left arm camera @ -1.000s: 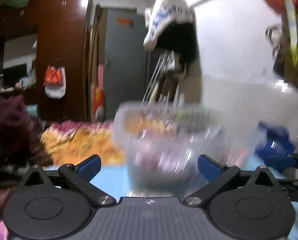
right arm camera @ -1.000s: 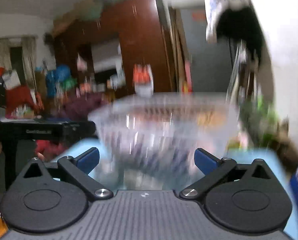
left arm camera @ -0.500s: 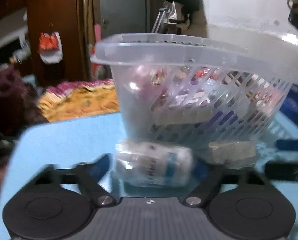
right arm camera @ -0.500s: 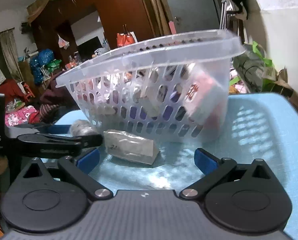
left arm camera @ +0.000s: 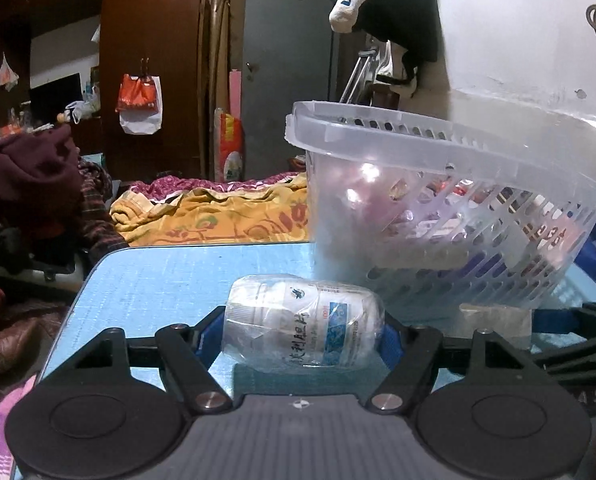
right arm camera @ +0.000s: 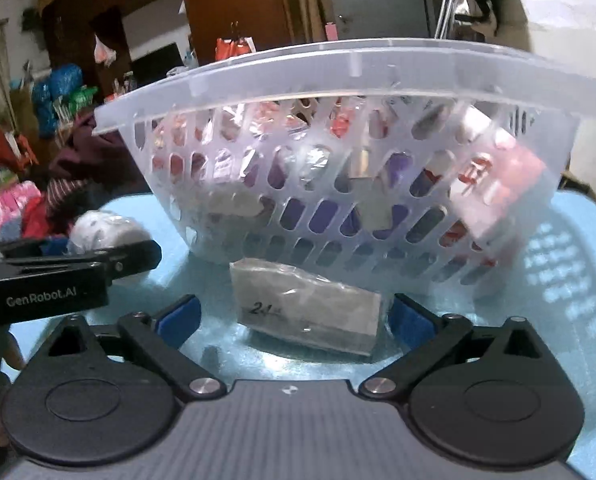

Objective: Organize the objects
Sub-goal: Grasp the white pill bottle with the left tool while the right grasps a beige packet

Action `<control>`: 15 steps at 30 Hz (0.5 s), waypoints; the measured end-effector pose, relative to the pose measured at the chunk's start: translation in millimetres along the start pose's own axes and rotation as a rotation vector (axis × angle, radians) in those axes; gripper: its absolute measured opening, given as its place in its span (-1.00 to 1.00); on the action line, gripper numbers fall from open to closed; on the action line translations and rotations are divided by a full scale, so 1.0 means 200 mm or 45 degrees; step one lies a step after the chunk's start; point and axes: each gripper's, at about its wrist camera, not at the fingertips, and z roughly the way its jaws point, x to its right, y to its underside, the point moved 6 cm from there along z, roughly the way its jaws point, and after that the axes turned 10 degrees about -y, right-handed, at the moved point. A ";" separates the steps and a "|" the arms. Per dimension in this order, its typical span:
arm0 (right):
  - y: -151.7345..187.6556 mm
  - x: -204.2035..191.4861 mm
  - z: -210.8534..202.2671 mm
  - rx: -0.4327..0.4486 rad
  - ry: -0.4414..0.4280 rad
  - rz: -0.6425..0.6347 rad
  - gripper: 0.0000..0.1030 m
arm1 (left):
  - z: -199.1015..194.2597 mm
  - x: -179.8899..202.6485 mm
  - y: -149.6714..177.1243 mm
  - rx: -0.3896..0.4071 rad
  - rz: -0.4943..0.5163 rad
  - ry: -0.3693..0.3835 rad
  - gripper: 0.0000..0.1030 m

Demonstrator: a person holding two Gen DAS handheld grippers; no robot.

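Note:
A clear plastic basket point(left arm camera: 450, 216) holding several packets stands on the blue table point(left arm camera: 170, 276); it fills the right wrist view point(right arm camera: 350, 76). A white pill bottle point(left arm camera: 302, 326) wrapped in clear plastic lies on its side between my left gripper's point(left arm camera: 294, 334) blue pads, which touch both its ends. It shows at the left in the right wrist view point(right arm camera: 106, 234). A flat grey packet point(right arm camera: 306, 310) in clear film lies in front of the basket between my right gripper's point(right arm camera: 294, 316) open pads; the right pad is close to it, the left pad apart.
A bed with a yellow patterned cover point(left arm camera: 214, 216) lies beyond the table's far edge. Dark clothes point(left arm camera: 30, 184) are piled at the left. A wooden wardrobe point(left arm camera: 146, 60) and a grey door point(left arm camera: 286, 60) stand behind. A white wall point(left arm camera: 514, 28) is at the right.
Both grippers came down to the table in front of the basket. The left one closed around the pill bottle. The right one moved in around the grey packet.

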 end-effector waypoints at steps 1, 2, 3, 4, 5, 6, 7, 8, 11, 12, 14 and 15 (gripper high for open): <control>0.00 0.01 -0.01 0.009 0.007 0.000 0.62 | 0.00 0.00 0.00 0.002 -0.002 0.005 0.49; 0.01 0.01 -0.02 0.014 0.013 -0.007 0.56 | 0.00 0.00 -0.01 0.008 -0.004 0.008 0.50; 0.01 0.02 -0.03 0.018 0.006 -0.009 0.56 | 0.00 0.01 -0.01 0.017 -0.003 0.008 0.50; 0.02 0.03 -0.05 0.025 -0.013 0.002 0.55 | -0.01 0.00 -0.01 0.027 -0.003 0.008 0.50; 0.03 0.05 -0.06 0.028 -0.032 0.005 0.55 | 0.00 0.00 -0.02 0.032 -0.003 0.010 0.50; 0.04 0.06 -0.09 0.030 -0.045 -0.005 0.55 | 0.00 0.00 -0.02 0.035 -0.005 0.019 0.50; 0.05 0.07 -0.12 0.040 -0.042 -0.018 0.55 | -0.01 0.01 -0.02 0.037 -0.006 0.027 0.50; 0.06 0.08 -0.16 0.054 -0.040 -0.039 0.55 | -0.01 0.02 -0.02 0.046 -0.004 0.039 0.50; 0.09 0.14 -0.26 0.080 -0.045 -0.046 0.55 | -0.10 0.07 -0.01 0.095 0.002 0.049 0.50; 0.10 0.16 -0.30 0.099 -0.050 -0.038 0.55 | -0.14 0.10 -0.01 0.116 0.003 0.070 0.50; 0.12 0.20 -0.36 0.125 -0.048 -0.042 0.55 | -0.23 0.16 0.00 0.149 -0.025 0.147 0.50; 0.13 0.21 -0.39 0.146 -0.050 -0.039 0.55 | -0.26 0.19 0.01 0.166 -0.032 0.170 0.50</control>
